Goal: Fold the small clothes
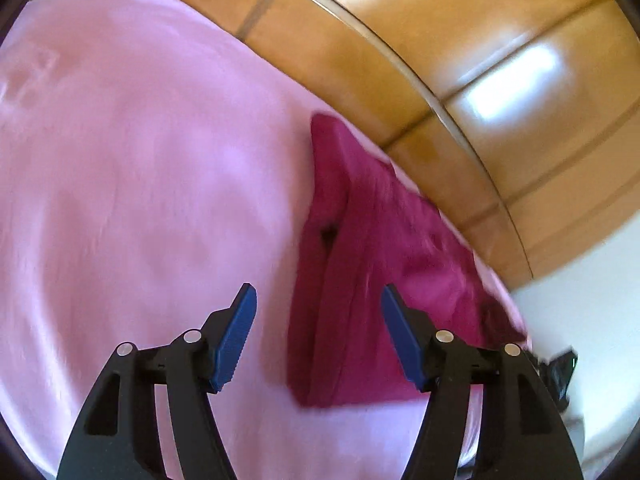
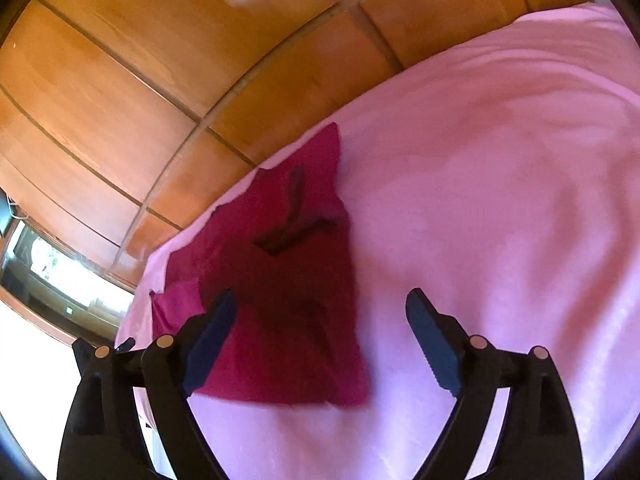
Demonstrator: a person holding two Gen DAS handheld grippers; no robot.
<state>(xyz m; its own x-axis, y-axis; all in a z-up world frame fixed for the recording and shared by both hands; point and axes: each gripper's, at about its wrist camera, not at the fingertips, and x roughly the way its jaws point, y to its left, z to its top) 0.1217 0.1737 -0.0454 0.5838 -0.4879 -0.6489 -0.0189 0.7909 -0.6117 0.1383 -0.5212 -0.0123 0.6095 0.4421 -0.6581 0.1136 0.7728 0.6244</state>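
A dark magenta garment (image 1: 360, 264) lies partly folded on a pink sheet (image 1: 140, 168), near the sheet's edge. My left gripper (image 1: 318, 312) is open and empty, held above the garment's left side. In the right wrist view the same garment (image 2: 288, 292) lies on the pink sheet (image 2: 500, 184), with a dark slit in its middle. My right gripper (image 2: 320, 316) is open and empty above the garment's near part. Neither gripper touches the cloth.
Beyond the sheet's edge runs a glossy orange tiled floor (image 1: 460, 60), also in the right wrist view (image 2: 160, 60). A window or glass door (image 2: 52, 276) shows at far left. A black object (image 1: 558, 372) lies off the sheet's right edge.
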